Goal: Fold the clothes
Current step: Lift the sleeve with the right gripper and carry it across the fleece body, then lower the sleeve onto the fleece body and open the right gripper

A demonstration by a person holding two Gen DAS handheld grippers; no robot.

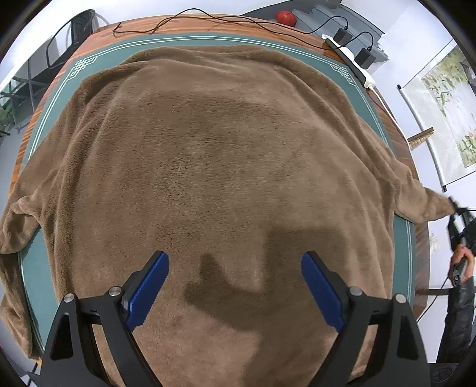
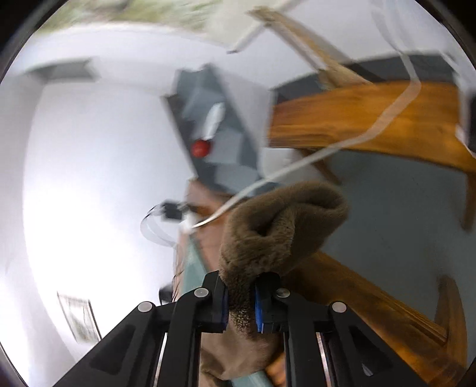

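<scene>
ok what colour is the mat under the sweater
Teal green with thin white border lines and corner knots; the mat shows best in the left wrist view, under the brown sweater.

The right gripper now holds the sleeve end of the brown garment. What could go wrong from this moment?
1. The right gripper pinches only the cuff of the brown garment; the thick fleece could slip out when pulled.
2. The left gripper hovers with open jaws and pins nothing, so the whole garment may slide on the green mat.
3. Cables and chargers lie near the table's far edge; a swung sleeve might snag them.
</scene>
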